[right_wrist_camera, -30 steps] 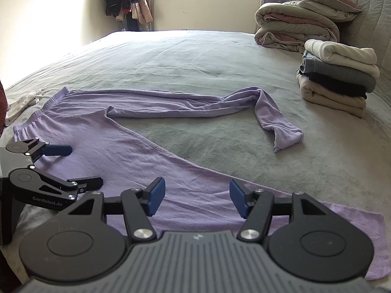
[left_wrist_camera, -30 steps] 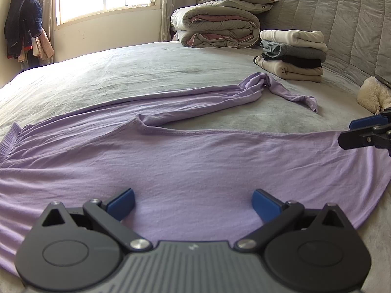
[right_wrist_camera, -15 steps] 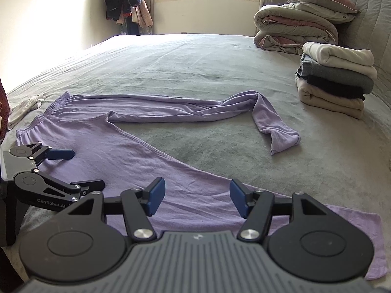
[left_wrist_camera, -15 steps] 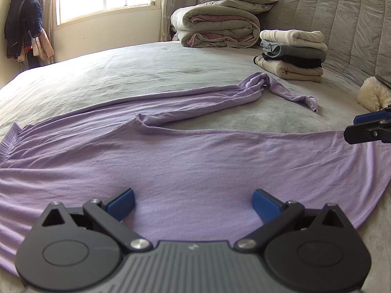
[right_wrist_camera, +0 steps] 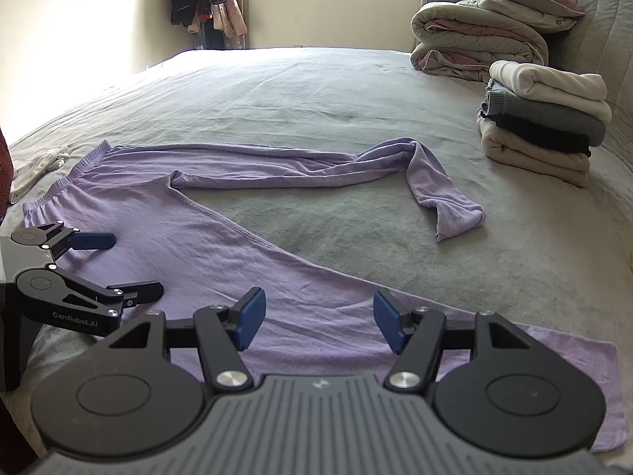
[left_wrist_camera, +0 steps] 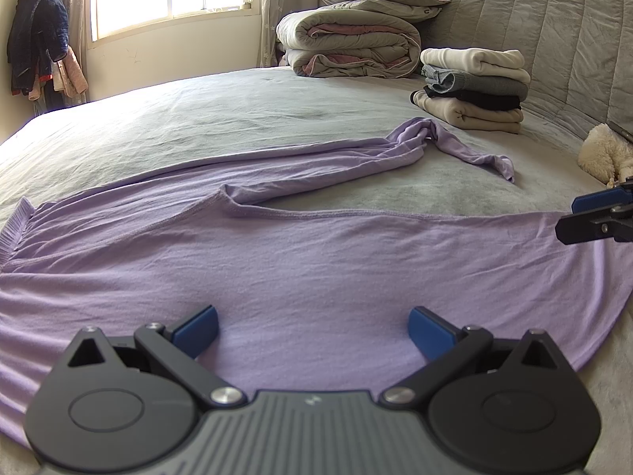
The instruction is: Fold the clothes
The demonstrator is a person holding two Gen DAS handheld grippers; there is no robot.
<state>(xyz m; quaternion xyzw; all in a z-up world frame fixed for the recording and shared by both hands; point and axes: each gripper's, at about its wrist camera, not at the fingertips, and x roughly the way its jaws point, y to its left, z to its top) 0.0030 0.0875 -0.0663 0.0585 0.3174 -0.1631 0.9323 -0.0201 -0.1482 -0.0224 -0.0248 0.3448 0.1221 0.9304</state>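
Observation:
Lilac trousers (left_wrist_camera: 300, 253) lie spread on the grey bed, waistband at the left, near leg flat, far leg (left_wrist_camera: 447, 146) bent and twisted near its cuff. They also show in the right wrist view (right_wrist_camera: 221, 253). My left gripper (left_wrist_camera: 312, 328) is open and empty, low over the near leg close to the seat. It also shows in the right wrist view (right_wrist_camera: 122, 265). My right gripper (right_wrist_camera: 316, 316) is open and empty over the near leg toward its cuff. Its fingers (left_wrist_camera: 593, 213) show at the right edge of the left wrist view.
A stack of folded clothes (left_wrist_camera: 474, 87) sits at the far right by the quilted headboard (left_wrist_camera: 534, 19). Rolled duvets and pillows (left_wrist_camera: 352, 43) lie behind it. A cream plush toy (left_wrist_camera: 605, 154) is at the right. A white cloth (right_wrist_camera: 35, 166) lies at the bed's left edge.
My right gripper has moved a little further over the bed and the trouser leg. My left gripper has stayed still. Both stay open.

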